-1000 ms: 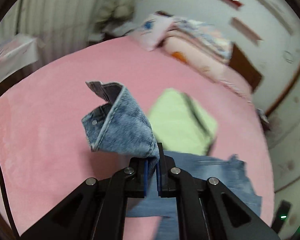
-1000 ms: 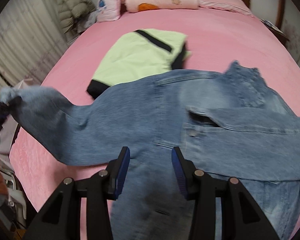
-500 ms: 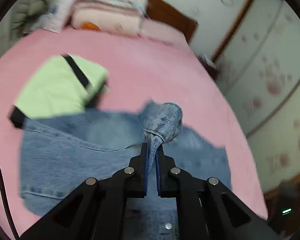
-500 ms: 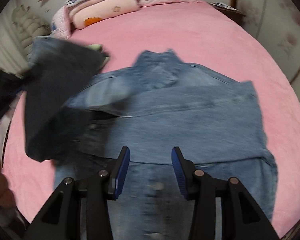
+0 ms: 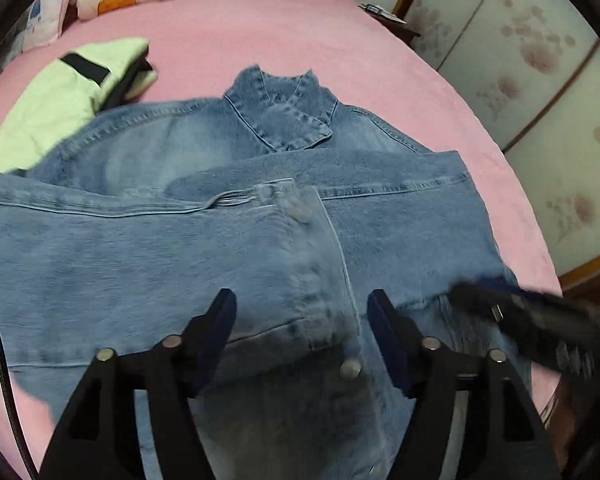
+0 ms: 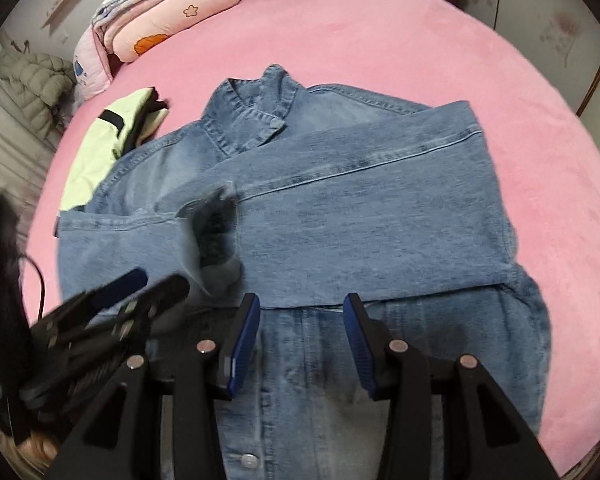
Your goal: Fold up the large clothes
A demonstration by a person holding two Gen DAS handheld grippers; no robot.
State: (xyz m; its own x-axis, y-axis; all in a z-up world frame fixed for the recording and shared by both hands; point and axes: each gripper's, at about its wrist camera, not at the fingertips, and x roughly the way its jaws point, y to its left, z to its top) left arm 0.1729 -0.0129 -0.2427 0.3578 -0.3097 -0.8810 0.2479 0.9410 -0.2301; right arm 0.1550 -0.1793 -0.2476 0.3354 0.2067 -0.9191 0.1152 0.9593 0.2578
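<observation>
A blue denim jacket (image 5: pixel 148 248) (image 6: pixel 360 216) lies front up on the pink bed (image 5: pixel 300 32), collar towards the headboard. Both sleeves are folded across the chest. My left gripper (image 5: pixel 302 312) hovers over the folded sleeve's cuff (image 5: pixel 312 280), jaws opening; the cuff lies loose between the fingers and the pads do not press it. In the right wrist view the left gripper (image 6: pixel 140 284) shows blurred at the lower left beside the dropped cuff (image 6: pixel 216 240). My right gripper (image 6: pixel 302 316) stands open over the button placket with nothing between its fingers; it shows blurred at the jacket's right edge (image 5: pixel 500 308).
A folded pale green garment (image 5: pixel 60 108) (image 6: pixel 100 148) lies left of the jacket, its edge touching the shoulder. Folded pink quilts (image 6: pixel 160 12) are stacked at the head of the bed. Flowered wardrobe doors (image 5: pixel 520 60) stand on the right, a padded coat (image 6: pixel 32 80) on the far left.
My left gripper carried the sleeve cuff over the jacket's chest, lowered it and let go; its jaws went from shut to open. The right gripper swung over the jacket's lower front.
</observation>
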